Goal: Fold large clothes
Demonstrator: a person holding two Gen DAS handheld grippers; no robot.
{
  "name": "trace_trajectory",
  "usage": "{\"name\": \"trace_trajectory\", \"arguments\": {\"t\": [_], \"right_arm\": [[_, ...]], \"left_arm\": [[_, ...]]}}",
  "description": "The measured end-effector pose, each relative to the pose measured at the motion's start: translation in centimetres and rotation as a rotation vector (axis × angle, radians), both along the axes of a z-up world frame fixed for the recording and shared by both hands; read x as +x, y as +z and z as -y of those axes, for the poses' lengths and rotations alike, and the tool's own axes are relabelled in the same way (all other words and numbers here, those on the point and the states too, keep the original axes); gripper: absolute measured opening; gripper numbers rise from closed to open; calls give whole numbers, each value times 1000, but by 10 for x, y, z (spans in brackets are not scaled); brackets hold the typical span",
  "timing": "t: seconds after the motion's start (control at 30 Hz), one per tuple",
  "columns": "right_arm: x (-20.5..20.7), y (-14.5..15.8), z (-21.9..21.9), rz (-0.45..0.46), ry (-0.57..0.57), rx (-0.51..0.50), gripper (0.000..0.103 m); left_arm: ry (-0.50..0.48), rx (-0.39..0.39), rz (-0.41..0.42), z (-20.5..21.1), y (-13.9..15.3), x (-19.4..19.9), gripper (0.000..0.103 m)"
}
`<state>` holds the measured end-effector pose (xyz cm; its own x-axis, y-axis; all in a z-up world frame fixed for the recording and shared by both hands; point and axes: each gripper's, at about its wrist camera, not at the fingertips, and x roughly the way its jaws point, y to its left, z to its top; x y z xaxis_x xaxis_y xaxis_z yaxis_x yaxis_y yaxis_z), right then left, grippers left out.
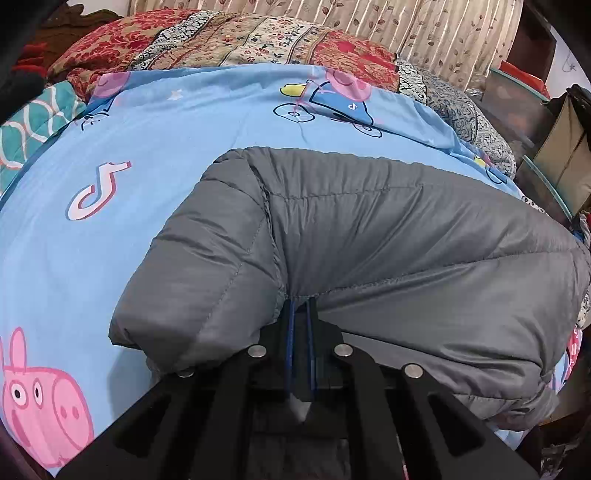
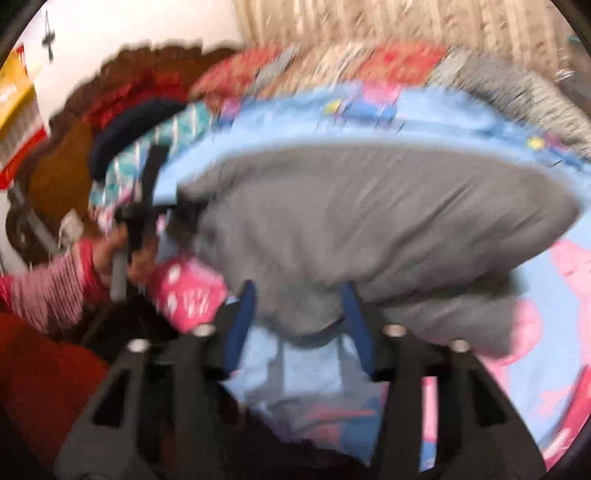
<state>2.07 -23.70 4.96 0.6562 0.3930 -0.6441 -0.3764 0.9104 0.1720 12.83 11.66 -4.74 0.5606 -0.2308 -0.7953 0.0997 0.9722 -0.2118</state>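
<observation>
My left claw [image 1: 300,301] pinches the near edge of the grey quilted jacket [image 1: 369,240], its long axis running crosswise ahead of me on the blue cartoon-pig sheet [image 1: 110,240]; a music-note logo [image 1: 98,194] sits ahead-left; my right claw [image 2: 299,306] stands half open, the jacket's edge loose between its fingers.

Through my left wrist camera I see my left gripper [image 1: 300,301] pinched on a fold of the grey quilted jacket [image 1: 369,236], its blue-edged fingers [image 1: 290,332] nearly together with the fabric bunched at their tips. The jacket lies puffed up across a light blue cartoon bedsheet [image 1: 147,140] printed with pink pigs and a music-note logo. Behind it sit a red floral patchwork quilt [image 1: 229,40] and a beige leaf-pattern curtain [image 1: 406,26].
</observation>
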Motion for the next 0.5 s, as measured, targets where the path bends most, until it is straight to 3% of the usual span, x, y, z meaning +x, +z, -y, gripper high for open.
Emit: {"name": "trace_trajectory", "arguments": {"t": [0.17,0.23,0.37,0.5], "right_arm": [[49,43,64,112,-304,-32,50],[70,38,74,94,-330,-39,50],[96,-13,69,-66,-310,-73,50],[77,-82,59,-179,-289,-96,49]], "left_arm": [[4,11,-6,2,-1,5,20],[8,9,-12,1,0,8,20],[19,22,-23,-2,4,20,20],[32,20,-22,-9,3,28,20]]}}
